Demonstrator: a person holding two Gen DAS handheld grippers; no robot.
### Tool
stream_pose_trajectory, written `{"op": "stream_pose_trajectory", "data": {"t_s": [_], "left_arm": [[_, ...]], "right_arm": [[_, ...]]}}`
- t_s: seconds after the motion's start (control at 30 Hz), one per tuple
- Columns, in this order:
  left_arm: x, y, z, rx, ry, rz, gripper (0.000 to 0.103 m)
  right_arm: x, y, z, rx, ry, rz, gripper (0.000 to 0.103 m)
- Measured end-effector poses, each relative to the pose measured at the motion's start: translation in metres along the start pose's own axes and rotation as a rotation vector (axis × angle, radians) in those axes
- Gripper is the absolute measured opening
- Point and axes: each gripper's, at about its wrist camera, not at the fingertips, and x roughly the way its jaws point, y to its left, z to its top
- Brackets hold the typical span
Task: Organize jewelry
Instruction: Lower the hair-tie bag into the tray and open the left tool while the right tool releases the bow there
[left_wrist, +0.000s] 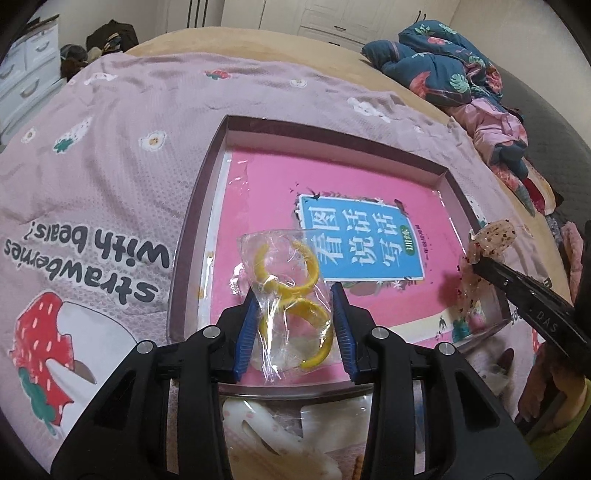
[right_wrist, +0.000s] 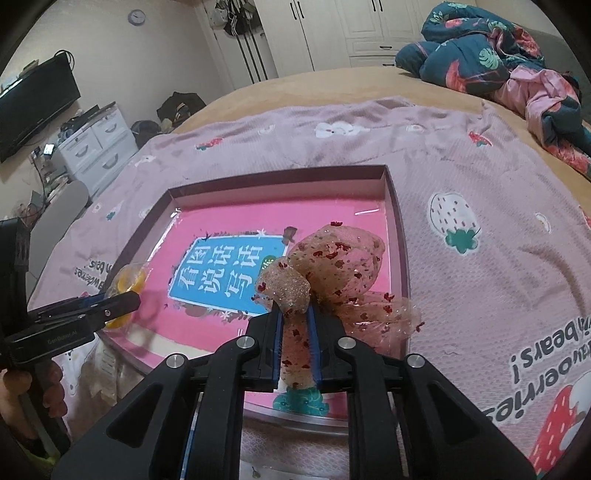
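1. Left wrist view: black fingers with blue pads of the left tool (left_wrist: 295, 295) sit narrowly spaced, pressing on a clear plastic bag of yellow rings (left_wrist: 291, 291); the bag hangs between the pads over the near edge of a shallow box (left_wrist: 207, 184).
2. Same view: a pink book (left_wrist: 332, 229) with a blue title panel lies flat inside the box, which rests on a lilac strawberry-print blanket (left_wrist: 92, 166) spread on the bed.
3. Same view, right edge: the right tool (left_wrist: 480, 264) holds a translucent red-flecked hair bow (left_wrist: 487, 240) above the box's right rim.
4. Right wrist view: the right tool (right_wrist: 295, 314) is nearly closed, clamping the hair bow (right_wrist: 332, 266) by its tail; the bow's loops rest above the pink book (right_wrist: 207, 229).
5. Same view, left: the left tool (right_wrist: 125, 299) grips the bag of yellow rings (right_wrist: 129, 280) over the box's left rim (right_wrist: 140, 236).
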Motion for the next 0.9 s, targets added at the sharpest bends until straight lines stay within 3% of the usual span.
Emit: {"op": "stream_pose_trajectory", "data": {"t_s": [0.1, 0.2, 0.23, 0.27, 0.5, 0.67, 0.8, 0.9], "left_arm": [[0.001, 0.003, -0.002, -0.001, 0.001, 0.004, 0.030], [0.001, 0.006, -0.003, -0.004, 0.007, 0.003, 0.033], [0.001, 0.006, -0.004, -0.002, 0.009, 0.002, 0.035], [0.000, 0.005, -0.004, 0.002, 0.009, 0.002, 0.038], [-0.013, 0.001, -0.006, 0.008, -0.009, -0.005, 0.045], [-0.034, -0.004, -0.010, 0.020, -0.040, -0.005, 0.055], [-0.048, -0.004, -0.012, 0.003, -0.047, -0.001, 0.062], [-0.062, -0.004, -0.016, -0.005, -0.067, 0.001, 0.066]], "right_arm": [[0.002, 0.001, -0.002, 0.007, 0.005, -0.005, 0.018], [0.000, 0.002, -0.003, 0.007, -0.001, -0.023, 0.033], [-0.002, 0.002, -0.003, 0.007, -0.007, -0.034, 0.044], [-0.006, 0.002, -0.004, 0.008, -0.018, -0.037, 0.049], [-0.031, 0.000, -0.001, 0.006, -0.067, -0.043, 0.057], [-0.055, 0.000, -0.002, 0.011, -0.104, -0.048, 0.070], [-0.072, 0.003, -0.005, 0.002, -0.126, -0.056, 0.072], [-0.084, 0.005, -0.009, -0.003, -0.141, -0.063, 0.083]]}}
